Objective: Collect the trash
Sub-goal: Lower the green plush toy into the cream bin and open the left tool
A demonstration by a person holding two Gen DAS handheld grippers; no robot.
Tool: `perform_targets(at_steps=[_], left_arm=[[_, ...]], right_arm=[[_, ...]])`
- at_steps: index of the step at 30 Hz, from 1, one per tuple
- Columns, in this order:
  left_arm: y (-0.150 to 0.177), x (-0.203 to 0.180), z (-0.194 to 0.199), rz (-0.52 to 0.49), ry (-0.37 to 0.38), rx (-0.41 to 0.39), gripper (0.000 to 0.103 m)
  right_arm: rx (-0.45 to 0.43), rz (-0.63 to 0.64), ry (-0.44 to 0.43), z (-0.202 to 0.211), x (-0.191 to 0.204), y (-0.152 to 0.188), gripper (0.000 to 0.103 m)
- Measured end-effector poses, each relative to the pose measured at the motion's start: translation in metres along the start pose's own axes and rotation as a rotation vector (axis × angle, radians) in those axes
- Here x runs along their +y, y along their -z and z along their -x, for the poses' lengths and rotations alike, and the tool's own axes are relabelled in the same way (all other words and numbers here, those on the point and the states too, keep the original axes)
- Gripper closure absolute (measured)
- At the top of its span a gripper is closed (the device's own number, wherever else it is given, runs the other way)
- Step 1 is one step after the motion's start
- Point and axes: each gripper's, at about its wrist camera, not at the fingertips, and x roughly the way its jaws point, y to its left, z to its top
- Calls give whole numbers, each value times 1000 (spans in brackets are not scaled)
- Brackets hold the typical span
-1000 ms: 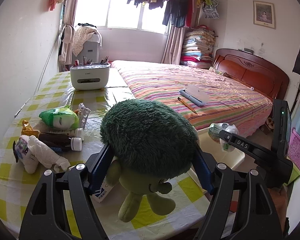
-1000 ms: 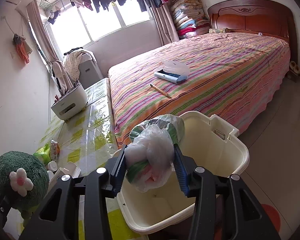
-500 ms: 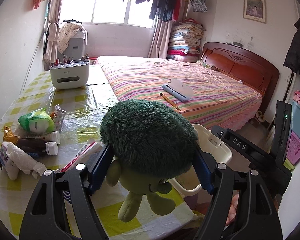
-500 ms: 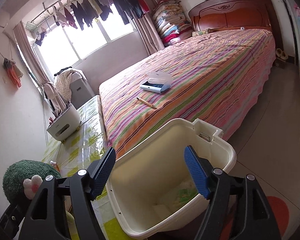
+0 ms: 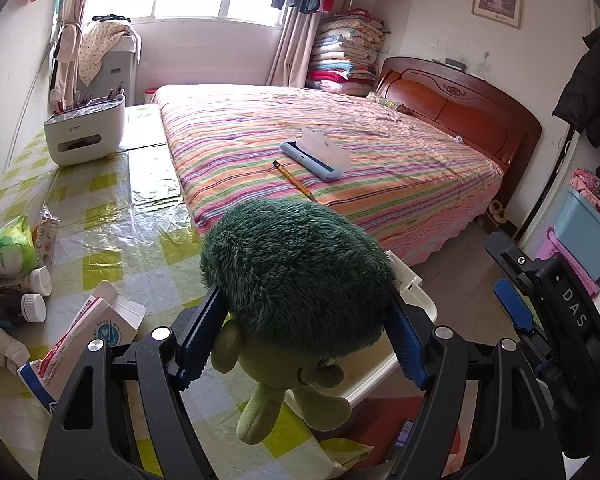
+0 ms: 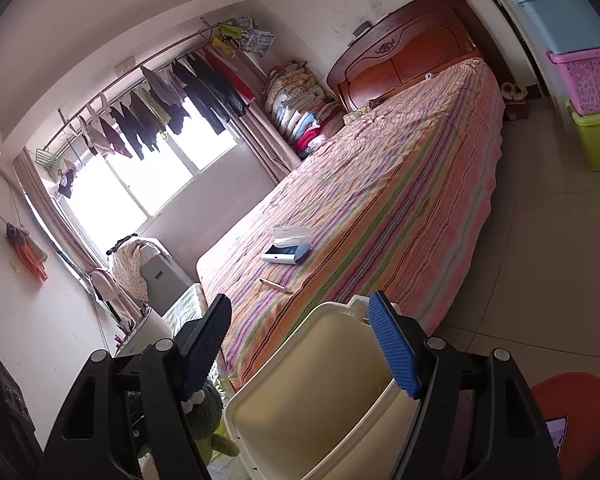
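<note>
On the checked table sit 2 white-capped bottles [image 5: 36, 294], 1 green packet [image 5: 8, 246], 1 open carton [image 5: 88, 330] and 1 white organiser [image 5: 85, 132]. There is 1 green plush toy [image 5: 296, 276] and 1 cream bin [image 6: 320, 396]. The bed carries 1 pencil [image 5: 294, 180] and 1 pale blue case [image 5: 315, 154]. By the far wall stand 3 storage boxes (1 blue [image 6: 560, 20], 1 purple [image 6: 586, 80], 1 green [image 6: 598, 136]). 2 grippers are in view, the left gripper [image 5: 300, 340] and the right gripper [image 6: 300, 344].
</note>
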Motion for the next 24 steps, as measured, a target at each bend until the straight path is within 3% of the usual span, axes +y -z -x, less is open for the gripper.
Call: perform_targets(at_steps=[6, 11, 18, 24], left_arm=[[-6, -15, -25, -20, 24, 45, 23], [-10, -12, -26, -2, 25, 33, 14], [-22, 23, 26, 4, -42, -59, 13], [-7, 79, 92, -18, -190, -183, 13]], right_arm=[[-21, -3, -20, 5, 2, -1, 34], [-28, -1, -30, 6, 1, 0, 34], [-13, -10, -35, 4, 0, 0, 34], [31, 64, -59, -2, 22, 11, 34]])
